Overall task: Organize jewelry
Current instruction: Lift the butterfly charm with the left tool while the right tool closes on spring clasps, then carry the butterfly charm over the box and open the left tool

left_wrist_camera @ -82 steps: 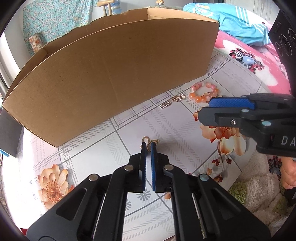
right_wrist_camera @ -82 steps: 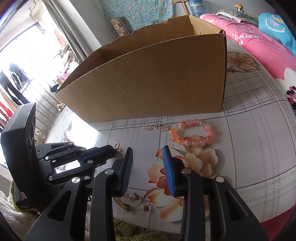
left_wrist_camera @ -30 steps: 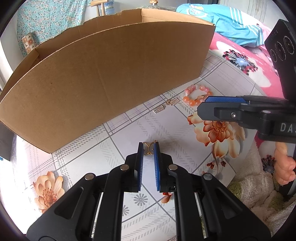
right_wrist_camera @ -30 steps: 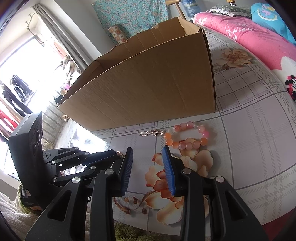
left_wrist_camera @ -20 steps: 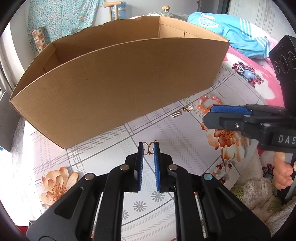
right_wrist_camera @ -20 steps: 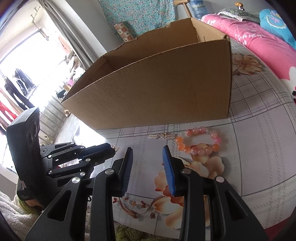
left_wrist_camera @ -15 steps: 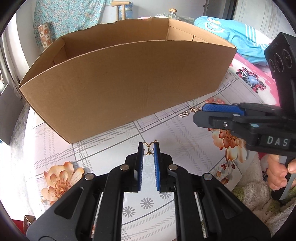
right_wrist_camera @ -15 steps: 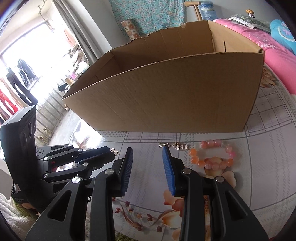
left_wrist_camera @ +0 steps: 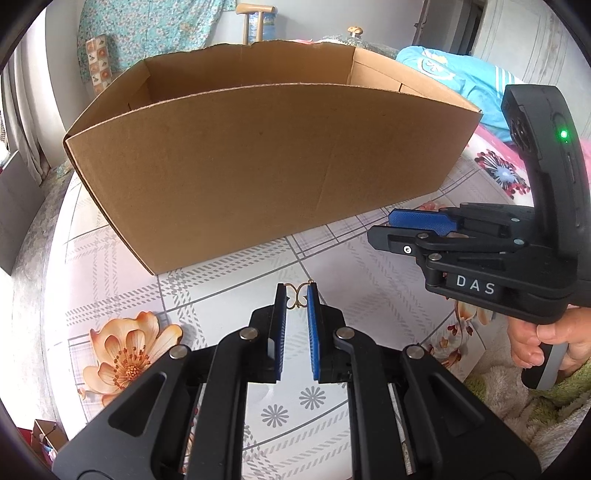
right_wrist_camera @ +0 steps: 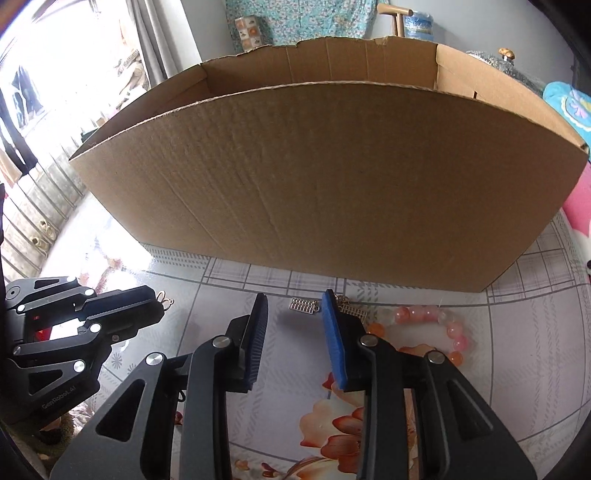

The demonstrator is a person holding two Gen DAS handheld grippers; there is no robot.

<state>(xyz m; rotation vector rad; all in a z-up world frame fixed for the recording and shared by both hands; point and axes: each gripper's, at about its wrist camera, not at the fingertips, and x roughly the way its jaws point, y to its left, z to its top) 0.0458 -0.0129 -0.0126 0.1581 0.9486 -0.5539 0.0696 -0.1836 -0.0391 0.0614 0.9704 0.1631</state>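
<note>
Earring (left_wrist_camera: 297, 297) gripped by left tongs (left_wrist_camera: 296, 300); right tongs (right_wrist_camera: 293, 310) closing, empty; cardboard box (left_wrist_camera: 266, 166) stands ahead.

A floral-printed checked tabletop (left_wrist_camera: 369, 280) fills the lower frame. A teal floral curtain (left_wrist_camera: 155, 29) hangs top centre; a pink flowered bedspread (left_wrist_camera: 495, 162) lies right; bright window light (right_wrist_camera: 55, 55) enters upper left.

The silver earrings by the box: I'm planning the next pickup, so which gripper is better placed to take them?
Right. The right gripper points at the silver earrings, its closing jaws framing one with nothing held yet. The left gripper is already shut on a gold earring.
</note>
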